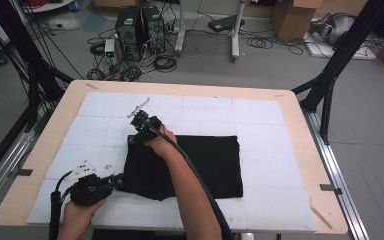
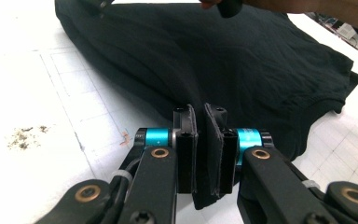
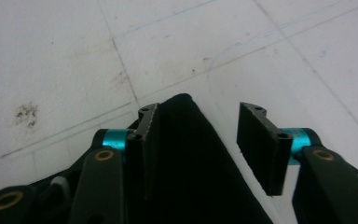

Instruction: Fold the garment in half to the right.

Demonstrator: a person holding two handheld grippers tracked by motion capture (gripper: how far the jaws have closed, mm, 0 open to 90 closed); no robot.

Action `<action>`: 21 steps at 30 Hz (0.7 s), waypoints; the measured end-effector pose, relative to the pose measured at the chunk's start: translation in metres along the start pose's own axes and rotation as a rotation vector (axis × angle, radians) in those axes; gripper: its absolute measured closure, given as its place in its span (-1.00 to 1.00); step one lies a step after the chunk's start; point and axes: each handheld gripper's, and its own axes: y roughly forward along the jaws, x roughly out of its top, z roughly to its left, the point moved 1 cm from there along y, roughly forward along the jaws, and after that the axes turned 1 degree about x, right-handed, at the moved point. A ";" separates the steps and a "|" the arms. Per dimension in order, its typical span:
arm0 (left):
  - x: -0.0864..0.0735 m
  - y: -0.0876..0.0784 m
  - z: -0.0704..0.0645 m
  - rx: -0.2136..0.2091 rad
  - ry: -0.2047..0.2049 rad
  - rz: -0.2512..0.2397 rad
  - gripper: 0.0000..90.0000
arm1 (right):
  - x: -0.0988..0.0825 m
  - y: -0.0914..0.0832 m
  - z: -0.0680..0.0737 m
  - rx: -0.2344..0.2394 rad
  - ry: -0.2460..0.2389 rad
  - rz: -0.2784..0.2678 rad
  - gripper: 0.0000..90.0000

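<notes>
From the high view, a black folded cloth (image 1: 190, 165) lies on the white tabletop (image 1: 260, 120). In the left gripper view, the left gripper (image 2: 204, 154) pinches its edge. In the right gripper view, the right gripper (image 3: 204, 140) has spread fingers around a cloth corner, one finger touching it.

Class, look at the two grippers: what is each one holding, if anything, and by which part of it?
The left gripper pinches the black cloth at its near left corner. The right gripper has the far left corner between its jaws but not clamped.
</notes>
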 end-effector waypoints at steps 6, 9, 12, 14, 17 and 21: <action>0.000 0.001 0.003 0.007 -0.003 0.005 0.84 | 0.004 0.019 0.002 0.004 -0.017 0.090 0.43; 0.000 0.001 0.003 0.005 -0.008 0.007 0.84 | 0.004 0.020 0.000 0.006 -0.024 0.079 0.60; 0.000 0.001 0.004 0.005 -0.006 0.016 0.84 | 0.004 0.018 0.001 0.008 -0.022 0.090 0.89; 0.000 0.001 0.005 0.003 -0.011 0.015 0.84 | 0.005 0.018 0.002 0.002 -0.039 0.095 0.93; 0.001 -0.002 0.005 0.001 -0.026 0.003 0.85 | 0.007 0.017 0.004 0.002 -0.055 0.078 0.94; 0.007 -0.013 0.008 0.003 -0.023 -0.043 0.85 | 0.015 0.008 0.007 0.006 -0.046 -0.012 0.95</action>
